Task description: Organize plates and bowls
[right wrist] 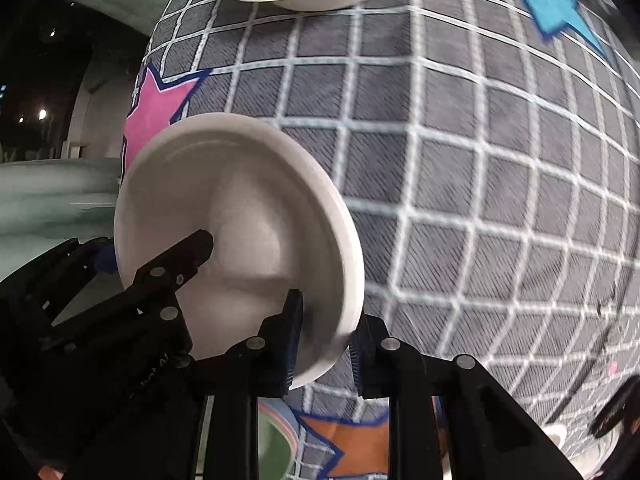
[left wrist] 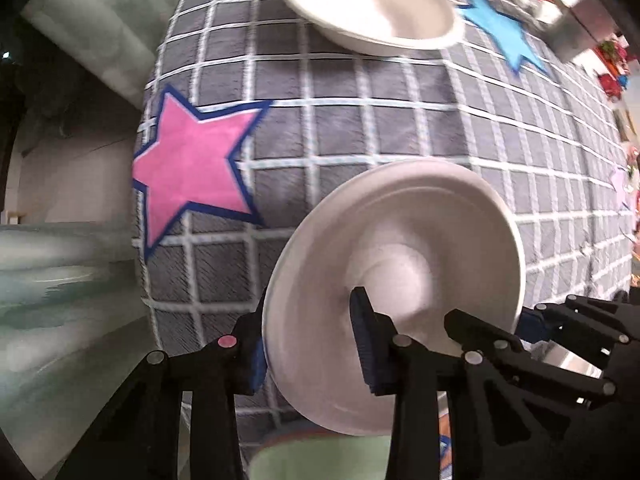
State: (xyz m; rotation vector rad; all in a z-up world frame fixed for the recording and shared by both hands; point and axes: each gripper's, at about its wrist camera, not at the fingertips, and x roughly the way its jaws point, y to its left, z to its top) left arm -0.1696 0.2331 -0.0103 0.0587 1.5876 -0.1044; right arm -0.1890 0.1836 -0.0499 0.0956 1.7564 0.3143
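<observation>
Here a white plate (left wrist: 394, 280) is held tilted on edge above the checked cloth (left wrist: 360, 140), its rim pinched by both the left gripper (left wrist: 308, 344) and right gripper (right wrist: 324, 344), fingers nearly closed on it, probably for steadiness. A bowl (left wrist: 372, 4) rests near the cloth's far edge, likely the stacking spot.

No readable words, brands or numbers show in either view. The only trace of lettering is a faint embossed mark on the black body of the left gripper (right wrist: 160, 276), seen at the near left of the right wrist view, and it is too dark and blurred to make out.
</observation>
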